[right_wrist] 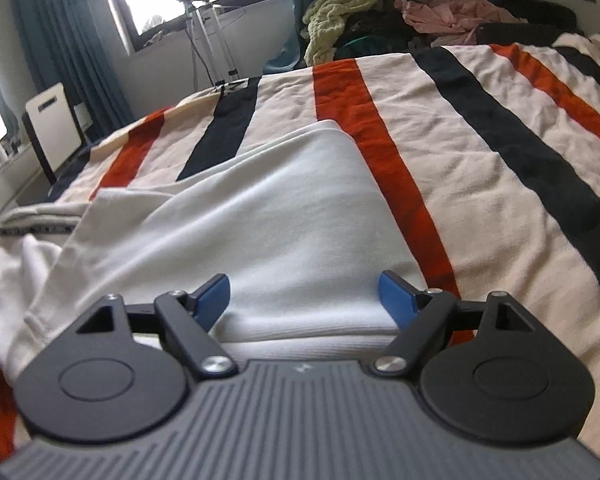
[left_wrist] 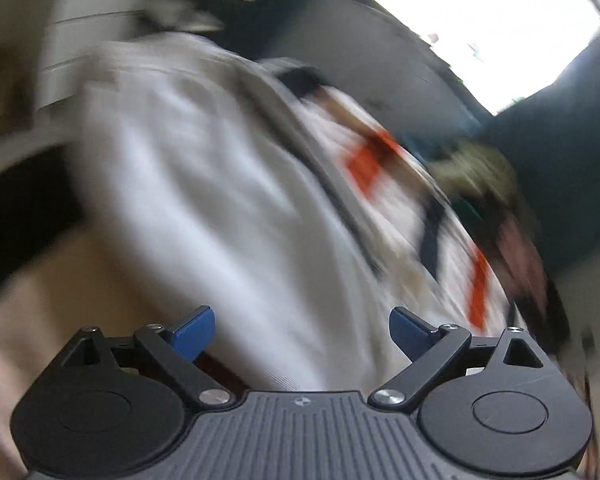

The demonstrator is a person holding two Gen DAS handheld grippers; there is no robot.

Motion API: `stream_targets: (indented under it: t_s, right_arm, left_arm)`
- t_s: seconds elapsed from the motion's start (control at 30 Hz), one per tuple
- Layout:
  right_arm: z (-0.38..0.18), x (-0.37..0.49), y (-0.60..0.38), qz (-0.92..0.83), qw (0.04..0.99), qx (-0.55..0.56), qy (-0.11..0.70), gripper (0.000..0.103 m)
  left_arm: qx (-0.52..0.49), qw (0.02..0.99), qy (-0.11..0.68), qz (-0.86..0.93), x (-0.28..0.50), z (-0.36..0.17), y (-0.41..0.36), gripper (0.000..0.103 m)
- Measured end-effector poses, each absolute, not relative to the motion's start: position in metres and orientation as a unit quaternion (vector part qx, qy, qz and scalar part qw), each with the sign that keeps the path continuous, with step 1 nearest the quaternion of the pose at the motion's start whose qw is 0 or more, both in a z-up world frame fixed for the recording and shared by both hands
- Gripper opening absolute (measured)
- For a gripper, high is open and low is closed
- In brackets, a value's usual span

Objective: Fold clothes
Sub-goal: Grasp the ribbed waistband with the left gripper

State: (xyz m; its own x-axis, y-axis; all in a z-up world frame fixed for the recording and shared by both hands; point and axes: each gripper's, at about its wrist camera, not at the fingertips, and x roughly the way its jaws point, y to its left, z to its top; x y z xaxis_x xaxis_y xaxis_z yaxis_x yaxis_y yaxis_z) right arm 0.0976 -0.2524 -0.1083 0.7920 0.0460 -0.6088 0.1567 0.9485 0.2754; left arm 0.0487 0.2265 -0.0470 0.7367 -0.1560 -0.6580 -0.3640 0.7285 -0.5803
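The bed [right_wrist: 480, 128] is covered with a cream blanket [right_wrist: 428, 92] that has wide orange and dark blue stripes running across it. A white piece of clothing [right_wrist: 268, 216] lies flat on the blanket at the near side, with more white cloth bunched up beside it on the left. At the far end sits a messy pile of clothes [right_wrist: 400, 12] (a yellow-green one, a pink one and some dark ones); the left view is too blurry to add more.
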Motion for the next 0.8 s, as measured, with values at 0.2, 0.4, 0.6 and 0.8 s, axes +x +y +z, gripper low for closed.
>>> stream_targets:
  t_s: [0.2, 0.4, 0.6, 0.8]
  right_arm:
    - [-0.111, 0.097, -0.265, -0.025, 0.925, 0.228, 0.304, 0.084]
    - [-0.110, 0.100, -0.253, -0.031, 0.931, 0.188, 0.310, 0.084]
    - [-0.110, 0.100, -0.247, -0.032, 0.935, 0.160, 0.316, 0.085]
    - [-0.114, 0.100, -0.261, -0.056, 0.930, 0.174, 0.320, 0.083]
  left_arm:
    - [-0.395, 0.841, 0.345, 0.131, 0.080, -0.070, 0.267, 0.096]
    - [-0.440, 0.823, 0.309, 0.184, 0.076, -0.077, 0.286, 0.090]
    - [-0.436, 0.838, 0.265, 0.192, 0.087, -0.075, 0.307, 0.091]
    - [-0.432, 0.838, 0.271, 0.195, 0.105, -0.091, 0.319, 0.053]
